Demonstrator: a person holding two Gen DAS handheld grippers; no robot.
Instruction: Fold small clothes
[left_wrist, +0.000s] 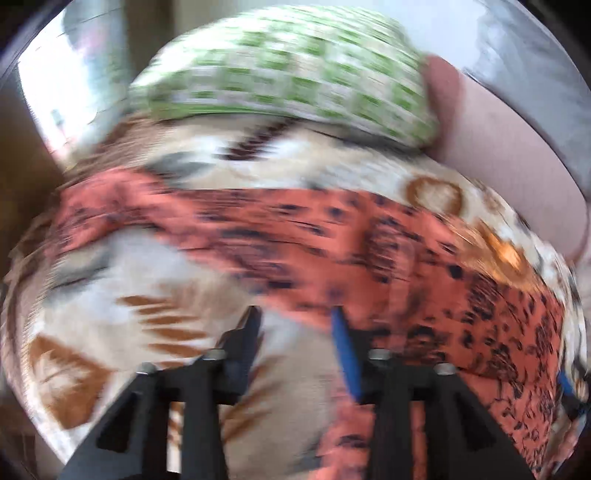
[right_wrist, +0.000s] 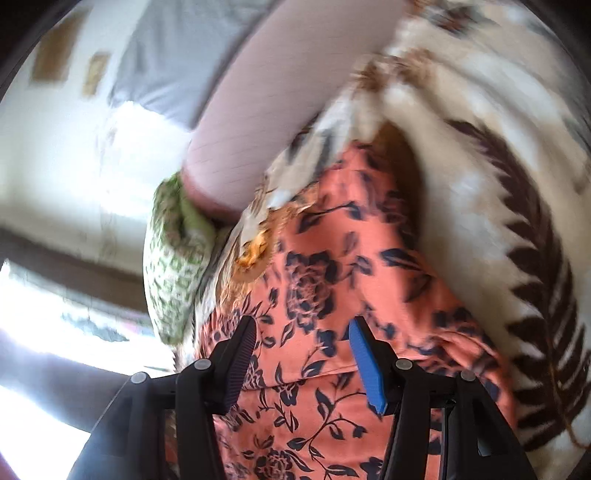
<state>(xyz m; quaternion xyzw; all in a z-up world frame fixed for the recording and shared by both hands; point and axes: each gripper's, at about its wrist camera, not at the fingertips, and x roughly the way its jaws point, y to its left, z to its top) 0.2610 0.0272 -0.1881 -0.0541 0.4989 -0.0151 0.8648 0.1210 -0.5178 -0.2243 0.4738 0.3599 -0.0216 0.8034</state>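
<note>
Both the left tool (left_wrist: 295, 314) and the right tool (right_wrist: 303, 328) hover spread open, gripping nothing, over the coral floral garment (right_wrist: 317, 266) on the leaf-print bedcover (right_wrist: 498, 184).

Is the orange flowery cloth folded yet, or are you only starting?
Only starting. The orange flowery cloth lies spread on the leafy blanket, no neat fold showing. Both the left claw and right claw are open above it, holding nothing. Grabbing and folding remain.

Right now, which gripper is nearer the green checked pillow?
Hard to call; likely right. The right gripper sits open over the coral floral cloth, pillow just beside. The left gripper sees it beyond the cloth.
</note>
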